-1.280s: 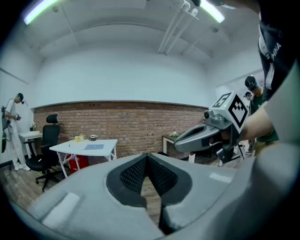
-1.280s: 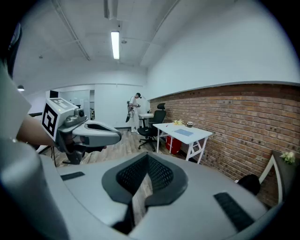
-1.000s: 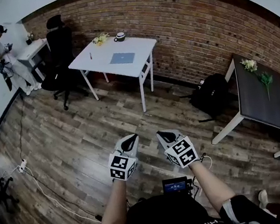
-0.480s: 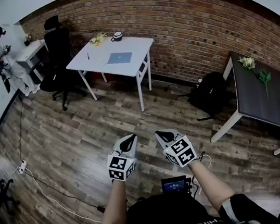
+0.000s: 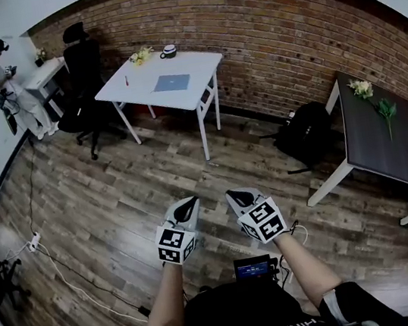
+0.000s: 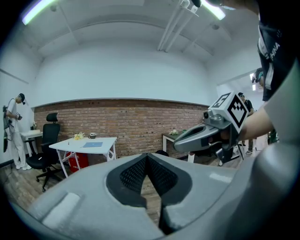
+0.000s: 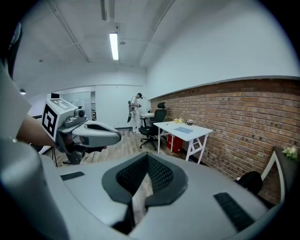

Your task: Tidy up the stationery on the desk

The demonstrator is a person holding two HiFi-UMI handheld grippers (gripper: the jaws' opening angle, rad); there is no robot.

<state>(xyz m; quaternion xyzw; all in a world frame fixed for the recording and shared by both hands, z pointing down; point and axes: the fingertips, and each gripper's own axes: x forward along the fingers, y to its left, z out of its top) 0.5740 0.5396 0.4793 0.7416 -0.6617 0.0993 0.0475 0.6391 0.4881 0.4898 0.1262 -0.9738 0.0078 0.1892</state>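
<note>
Brick wall and plank floor are filling the head view, and the white surface [image 5: 192,64] that is carrying the stationery is standing against that wall, well apart from both tools. A blue notebook [image 5: 172,83] is lying on it, with a pen [image 5: 127,80] near its left edge (too small to read further). Against a second ago, the surface is sitting a touch higher and further left in the picture, while the left tool [image 5: 188,208] and right tool [image 5: 240,199] are keeping their place side by side low over the floor. By my judgement only the gaze is drifting, and the approach is hardly beginning.

Looking through the left gripper view, its jaws are pressing together on nothing and pointing across the room, with the white surface far off at the left.

Looking through the right gripper view, those jaws are likewise meeting on nothing, with the surface standing far off. Nothing is being tidied yet; walking up to the surface is, I am guessing, the step in hand.
</note>
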